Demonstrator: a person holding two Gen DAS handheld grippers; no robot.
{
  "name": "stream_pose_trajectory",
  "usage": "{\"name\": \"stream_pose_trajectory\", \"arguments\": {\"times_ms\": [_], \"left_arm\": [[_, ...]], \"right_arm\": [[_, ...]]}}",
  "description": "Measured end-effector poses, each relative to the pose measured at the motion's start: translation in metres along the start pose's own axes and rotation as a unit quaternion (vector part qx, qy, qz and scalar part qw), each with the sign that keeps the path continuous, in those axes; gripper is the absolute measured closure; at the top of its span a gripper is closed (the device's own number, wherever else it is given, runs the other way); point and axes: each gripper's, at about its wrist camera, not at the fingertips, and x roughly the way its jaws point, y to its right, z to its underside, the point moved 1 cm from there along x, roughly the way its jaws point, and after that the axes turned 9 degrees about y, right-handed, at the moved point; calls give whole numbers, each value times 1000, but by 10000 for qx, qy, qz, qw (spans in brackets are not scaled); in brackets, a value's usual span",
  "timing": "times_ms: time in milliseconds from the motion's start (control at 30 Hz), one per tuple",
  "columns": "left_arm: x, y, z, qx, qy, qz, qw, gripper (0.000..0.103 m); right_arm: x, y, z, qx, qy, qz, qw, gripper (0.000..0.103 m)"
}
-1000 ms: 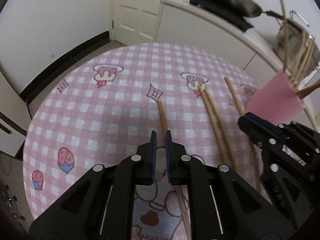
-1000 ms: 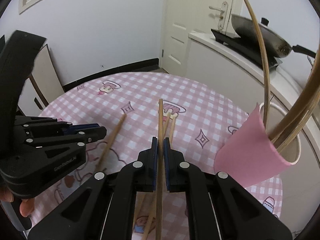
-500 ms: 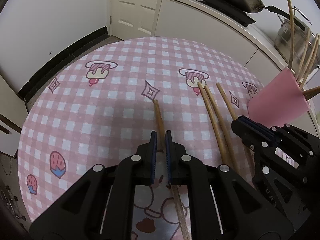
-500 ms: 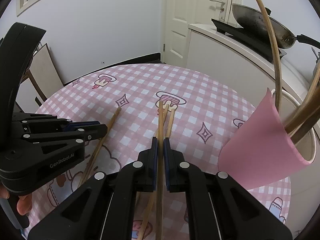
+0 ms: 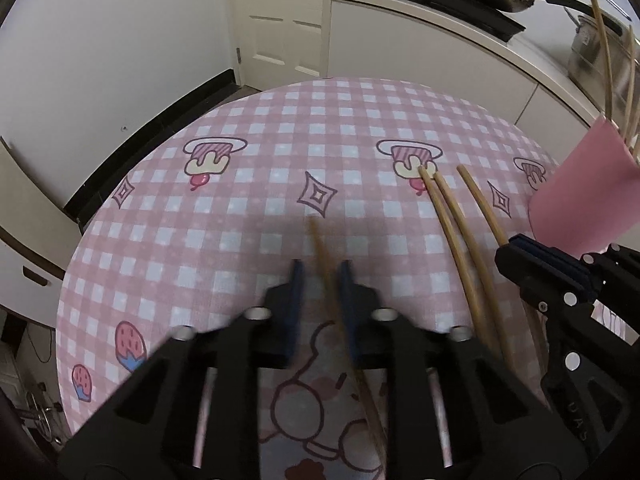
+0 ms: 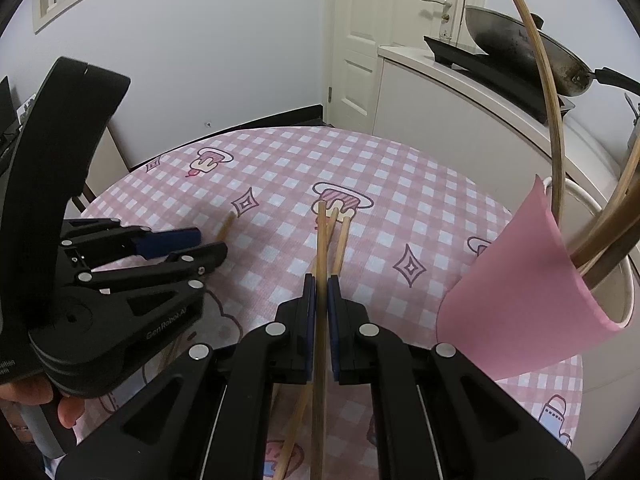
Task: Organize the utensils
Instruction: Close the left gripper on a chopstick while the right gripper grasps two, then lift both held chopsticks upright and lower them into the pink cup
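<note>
Nearest, the right gripper (image 6: 321,280) has its jaws pressed together on one chopstick (image 6: 321,236), which runs forward between the pads, its tip over the cupcake print. Two more chopsticks (image 6: 340,240) lie on the cloth just beside and partly under it, tips close together.

To its left, the left gripper (image 5: 320,276) is blurred; its jaws are closing around a fourth chopstick (image 5: 320,244), and a little gap shows on each side of the stick; a hand (image 6: 60,404) grips its handle at the lower left. That makes four chopsticks outside the holder: one clamped, one between closing pads, and two lying free.

The two tools sit near each other over the near half of the round table (image 5: 240,160); from the chopstick tips to the far rim the checked cloth lies bare.

At the table's right edge stands one white cup (image 6: 626,292), wrapped in one pink sheet (image 6: 520,280). Several chopsticks lean out of the cup; their exact number cannot be told.

Beyond the rim there is a strip of floor on the left and a white counter (image 6: 460,112) close on the right; on the counter sits one wok (image 6: 520,52). One closed door (image 6: 360,40) is farthest back.
</note>
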Motion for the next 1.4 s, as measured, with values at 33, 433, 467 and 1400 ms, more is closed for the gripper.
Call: {"name": "stream_pose_trajectory", "arguments": {"times_ms": [33, 433, 467, 1400], "left_arm": [[-1, 0, 0, -53, -12, 42, 10000, 94], [-83, -17, -8, -416, 748, 644, 9942, 97], [-90, -17, -9, -421, 819, 667, 9935, 97], [-256, 52, -13, 177, 2599, 1190, 9581, 97]], "right_arm": [[-1, -2, 0, -11, 4, -16, 10000, 98], [-43, -17, -10, -38, 354, -421, 9985, 98], [-52, -18, -13, -25, 440, -476, 9979, 98], [-213, 11, -31, 65, 1945, -594, 9791, 98]]}}
